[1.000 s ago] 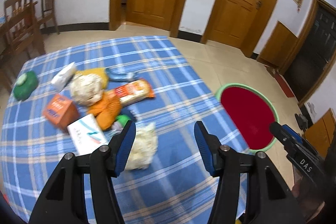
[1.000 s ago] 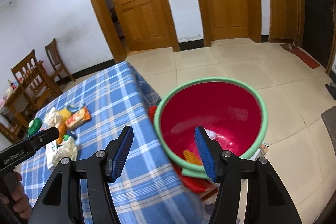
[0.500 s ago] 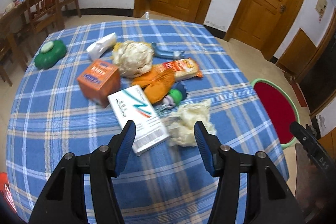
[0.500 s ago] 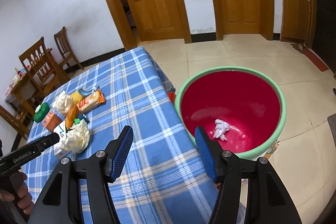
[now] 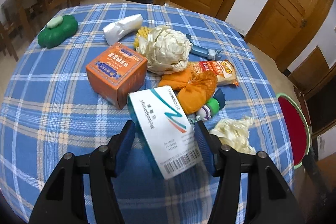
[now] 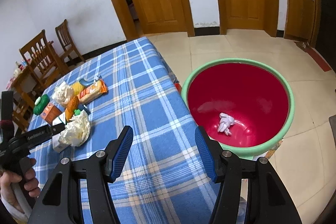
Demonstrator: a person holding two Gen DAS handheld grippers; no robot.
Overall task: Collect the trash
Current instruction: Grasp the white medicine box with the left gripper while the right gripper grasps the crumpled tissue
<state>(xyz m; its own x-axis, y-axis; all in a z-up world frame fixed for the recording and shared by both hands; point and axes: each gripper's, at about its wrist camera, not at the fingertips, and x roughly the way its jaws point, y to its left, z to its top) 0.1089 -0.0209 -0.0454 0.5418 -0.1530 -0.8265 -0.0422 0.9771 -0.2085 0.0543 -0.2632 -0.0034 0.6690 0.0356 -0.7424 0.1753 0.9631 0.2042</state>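
Item under collection: white medicine carton (image 5: 166, 129), lying flat and skewed on the blue plaid surface (image 5: 52, 110) at lower centre of the left wrist frame, its far end leaning against the orange box (image 5: 116, 74) and the orange crumpled wrapper (image 5: 195, 93). We are bracketing it with the left claw (image 5: 164, 140), which is standing released, a blue pad on either long side and neither visibly pressing. Adjacent stock: cream paper wad (image 5: 168, 51) at upper centre, biscuit packet (image 5: 218, 71) to its right, shredded pale scrap (image 5: 235, 133) just beside the right pad, green lidded container (image 5: 57, 29) at upper left. Destination: red basin with green rim (image 6: 237, 102), standing on the floor at centre right of the right wrist frame, one white crumpled tissue (image 6: 225, 124) already inside. Hazards, in our judgement: the carton is sitting diagonally between the pads, so a squeeze may twist it out or crush the thin card; the right pad may be catching the shredded scrap; a low approach may be snagging the cloth. Pose: we are pitching the left claw steeply down over the carton, with the hand (image 6: 19, 180) gripping its handle at lower left of the right wrist frame. The right claw (image 6: 163, 152) is hanging released and empty, angled down over the surface edge beside the basin.
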